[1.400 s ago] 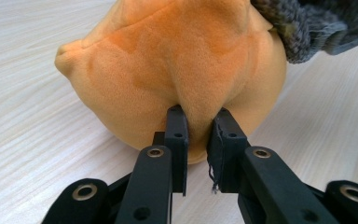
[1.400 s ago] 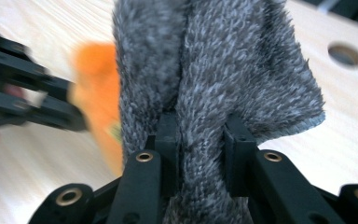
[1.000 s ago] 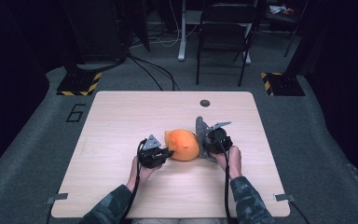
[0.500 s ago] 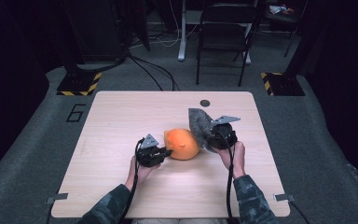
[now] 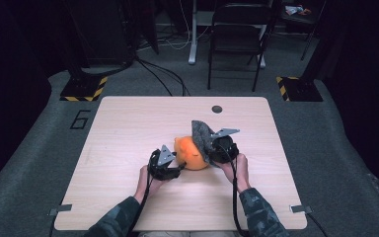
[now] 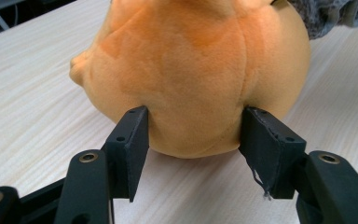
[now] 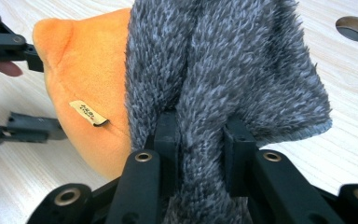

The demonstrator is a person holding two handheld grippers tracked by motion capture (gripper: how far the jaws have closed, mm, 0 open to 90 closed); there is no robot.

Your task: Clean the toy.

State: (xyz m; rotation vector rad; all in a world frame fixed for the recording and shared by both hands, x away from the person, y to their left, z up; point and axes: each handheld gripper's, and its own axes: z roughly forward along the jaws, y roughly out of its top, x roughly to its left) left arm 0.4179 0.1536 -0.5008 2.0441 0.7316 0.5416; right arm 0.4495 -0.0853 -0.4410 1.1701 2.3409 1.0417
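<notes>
Two grippers flanked the orange plush toy [image 5: 193,154] at the table's [image 5: 128,123] middle, long axis running left-right, snout pointing far-left. Left gripper [image 6: 193,135] had just been opening, plush between its jaws, pads barely touching. Right gripper [image 7: 199,140] clamped the grey fuzzy cloth [image 7: 242,70], lifted over the toy's right end.

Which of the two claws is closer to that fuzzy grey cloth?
Right. The right claw is clamped on the grey cloth. The left claw sits on the far side of the orange plush toy, its jaws just opened around it.
</notes>
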